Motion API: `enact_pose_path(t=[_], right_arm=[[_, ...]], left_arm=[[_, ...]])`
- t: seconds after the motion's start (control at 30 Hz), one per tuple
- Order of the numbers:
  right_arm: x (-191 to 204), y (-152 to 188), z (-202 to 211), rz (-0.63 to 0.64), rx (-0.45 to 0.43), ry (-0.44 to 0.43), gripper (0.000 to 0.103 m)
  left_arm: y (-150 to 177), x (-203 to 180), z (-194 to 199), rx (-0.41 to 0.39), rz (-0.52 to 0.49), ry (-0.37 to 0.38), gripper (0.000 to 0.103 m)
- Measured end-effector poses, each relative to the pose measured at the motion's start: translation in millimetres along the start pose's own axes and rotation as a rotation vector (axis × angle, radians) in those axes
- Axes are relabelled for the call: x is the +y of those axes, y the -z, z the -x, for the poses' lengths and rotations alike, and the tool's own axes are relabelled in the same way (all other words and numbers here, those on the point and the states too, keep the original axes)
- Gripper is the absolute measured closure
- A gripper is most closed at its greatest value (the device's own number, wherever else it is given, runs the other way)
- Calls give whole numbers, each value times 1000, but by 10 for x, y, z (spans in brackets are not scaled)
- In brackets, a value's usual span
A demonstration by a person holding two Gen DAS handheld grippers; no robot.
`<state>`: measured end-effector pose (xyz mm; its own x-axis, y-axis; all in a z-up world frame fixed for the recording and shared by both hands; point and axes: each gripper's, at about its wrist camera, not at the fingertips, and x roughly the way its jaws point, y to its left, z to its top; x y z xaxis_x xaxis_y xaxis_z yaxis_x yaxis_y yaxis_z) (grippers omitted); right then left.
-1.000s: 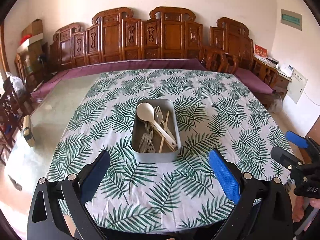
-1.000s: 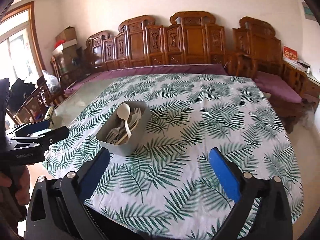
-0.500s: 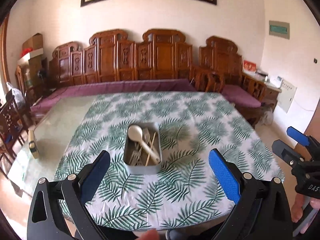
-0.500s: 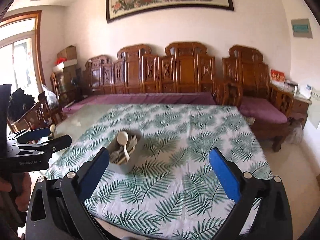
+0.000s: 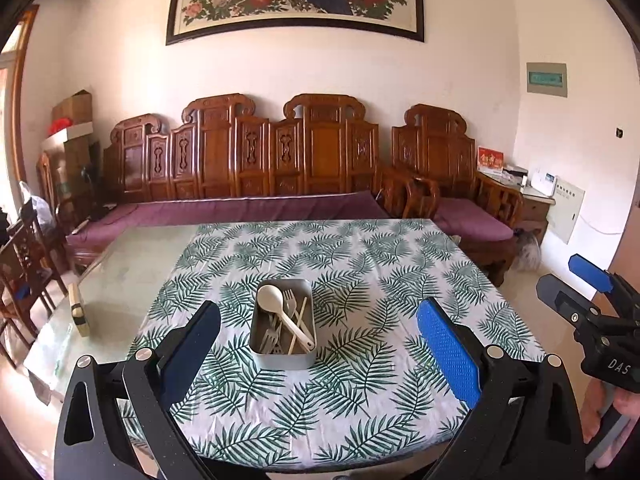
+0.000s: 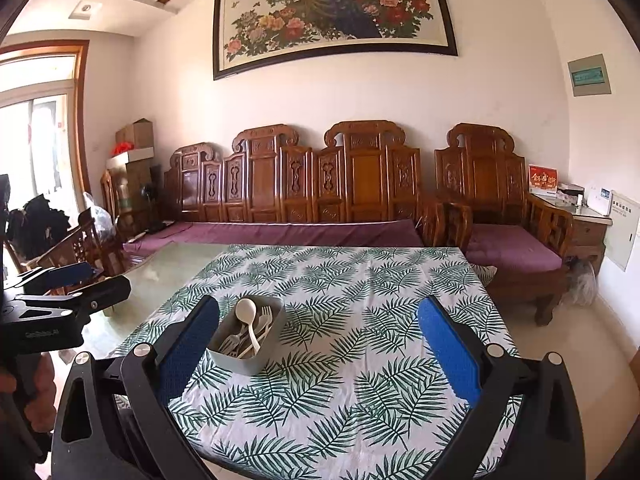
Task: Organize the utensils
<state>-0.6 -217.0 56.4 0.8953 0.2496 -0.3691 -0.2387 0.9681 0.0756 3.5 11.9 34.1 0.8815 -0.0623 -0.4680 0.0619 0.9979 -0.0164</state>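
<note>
Both the left gripper (image 5: 318, 344) and the right gripper (image 6: 318, 344) are held wide apart, nothing is gripped or touched, and both are kept above the near table edge. The grey tray (image 5: 282, 354) with a pale spoon (image 5: 271, 298), forks (image 5: 290, 300) and chopsticks (image 5: 299, 322) is seen on the leaf-print tablecloth (image 5: 380, 264), well inside its edges, with bare cloth all round. A small block (image 5: 78, 308) on the uncovered glass table (image 5: 132, 268) is shown only by the left view, a window (image 6: 36, 140) only by the right.
</note>
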Motion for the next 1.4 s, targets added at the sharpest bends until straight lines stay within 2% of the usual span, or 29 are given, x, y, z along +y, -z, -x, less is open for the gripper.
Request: enact_pose_path(t=[1.4], right_arm=[[-42,34,-34,-17,10,6,3]], left_arm=[[62,3,47,-20,0,-10,8]])
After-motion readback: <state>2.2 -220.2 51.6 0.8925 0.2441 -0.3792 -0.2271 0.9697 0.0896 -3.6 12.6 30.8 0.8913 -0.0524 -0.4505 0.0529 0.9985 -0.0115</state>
